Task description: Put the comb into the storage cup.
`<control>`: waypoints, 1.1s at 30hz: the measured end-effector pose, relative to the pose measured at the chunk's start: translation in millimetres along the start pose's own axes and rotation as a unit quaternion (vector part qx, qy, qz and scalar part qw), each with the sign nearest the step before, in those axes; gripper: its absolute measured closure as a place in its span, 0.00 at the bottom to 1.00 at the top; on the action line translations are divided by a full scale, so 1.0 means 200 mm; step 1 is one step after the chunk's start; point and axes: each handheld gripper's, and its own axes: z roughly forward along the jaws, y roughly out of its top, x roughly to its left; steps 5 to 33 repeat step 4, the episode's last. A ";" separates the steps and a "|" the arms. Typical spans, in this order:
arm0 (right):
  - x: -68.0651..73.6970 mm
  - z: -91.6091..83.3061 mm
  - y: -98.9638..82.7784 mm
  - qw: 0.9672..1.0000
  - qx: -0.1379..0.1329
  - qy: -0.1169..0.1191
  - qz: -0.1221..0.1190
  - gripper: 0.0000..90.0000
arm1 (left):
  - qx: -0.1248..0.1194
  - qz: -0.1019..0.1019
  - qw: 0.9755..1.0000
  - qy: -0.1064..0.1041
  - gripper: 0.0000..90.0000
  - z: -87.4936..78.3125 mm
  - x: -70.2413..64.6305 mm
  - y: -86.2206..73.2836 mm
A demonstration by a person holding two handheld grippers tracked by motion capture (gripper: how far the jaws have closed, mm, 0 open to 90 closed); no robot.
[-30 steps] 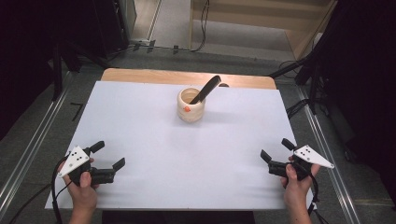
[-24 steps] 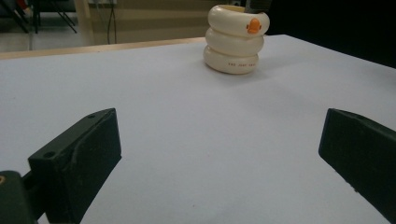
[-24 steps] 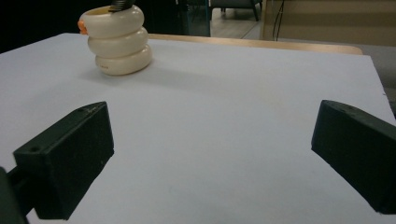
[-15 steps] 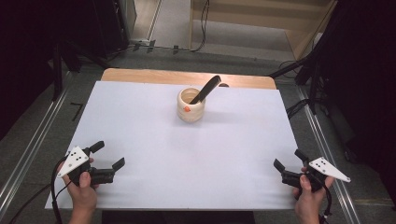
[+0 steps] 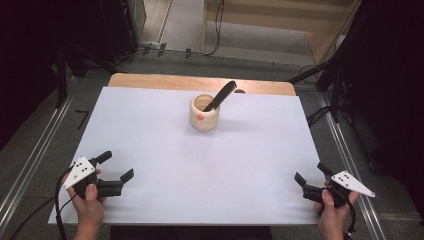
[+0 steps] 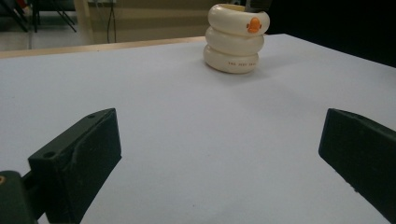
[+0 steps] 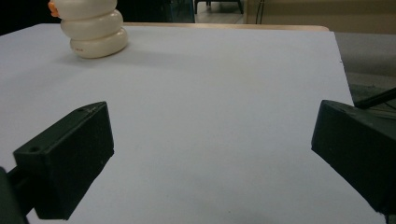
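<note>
- High view: cream ringed ceramic cup [image 5: 204, 113] holding a black utensil [image 5: 220, 95], at twelve o'clock on the white table [image 5: 150, 130].
- Left gripper [image 5: 116, 170] at seven, right gripper [image 5: 312, 177] at five, both jaws wide, empty.

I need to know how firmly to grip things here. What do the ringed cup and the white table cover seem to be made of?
Ringed cup: likely glazed ceramic or glossy plastic; smooth cream surface with soft highlights. White table cover: matte sheet, perhaps paper or board; flat, no glare, wood showing beyond its far edge.
</note>
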 end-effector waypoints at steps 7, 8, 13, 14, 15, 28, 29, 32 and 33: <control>0.01 0.01 0.00 1.000 0.004 -0.002 -0.005 0.00 | -0.006 -0.007 1.000 0.002 0.00 -0.01 0.01 0.00; 0.01 0.01 0.00 1.000 0.004 -0.002 -0.005 0.00 | -0.006 -0.007 1.000 0.002 0.00 -0.01 0.01 0.00; 0.01 0.01 0.00 1.000 0.004 -0.002 -0.005 0.00 | -0.006 -0.007 1.000 0.002 0.00 -0.01 0.01 0.00; 0.01 0.01 0.00 1.000 0.004 -0.002 -0.005 0.00 | -0.006 -0.007 1.000 0.002 0.00 -0.01 0.01 0.00; 0.01 0.01 0.00 1.000 0.004 -0.002 -0.005 0.00 | -0.006 -0.007 1.000 0.002 0.00 -0.01 0.01 0.00; 0.01 0.01 0.00 1.000 0.004 -0.002 -0.005 0.00 | -0.006 -0.007 1.000 0.002 0.00 -0.01 0.01 0.00; 0.01 0.01 0.00 1.000 0.004 -0.002 -0.005 0.00 | -0.006 -0.007 1.000 0.002 0.00 -0.01 0.01 0.00; 0.01 0.01 0.00 1.000 0.004 -0.002 -0.005 0.00 | -0.006 -0.007 1.000 0.002 0.00 -0.01 0.01 0.00; 0.01 0.01 0.00 1.000 0.004 -0.002 -0.005 0.00 | -0.006 -0.007 1.000 0.002 0.00 -0.01 0.01 0.00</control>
